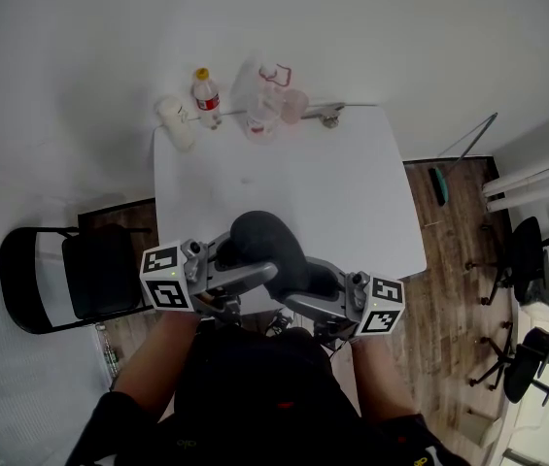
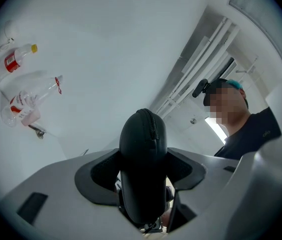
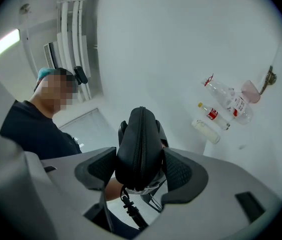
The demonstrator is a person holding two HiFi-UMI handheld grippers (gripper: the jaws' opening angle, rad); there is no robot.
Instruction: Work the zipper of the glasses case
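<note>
A black oval glasses case (image 1: 269, 246) is held in the air over the near edge of the white table (image 1: 352, 212), between my two grippers. My left gripper (image 1: 253, 268) comes in from the left, and in the left gripper view its pads (image 2: 183, 169) press both sides of the case (image 2: 143, 159). The zipper (image 2: 154, 129) runs over the top end. My right gripper (image 3: 140, 171) stands open around the case's other end (image 3: 138, 144), with a gap at the left pad (image 3: 101, 169). The zipper seam (image 3: 141, 149) faces this camera. A dark cord (image 3: 126, 204) hangs below the case.
At the table's far edge stand a red-labelled bottle with a yellow cap (image 1: 205, 93), clear plastic bottles (image 1: 259, 100) and a white cylinder (image 1: 175, 122). A black folding chair (image 1: 70, 275) stands left of the table. Office chairs (image 1: 527, 260) stand on the wood floor at right.
</note>
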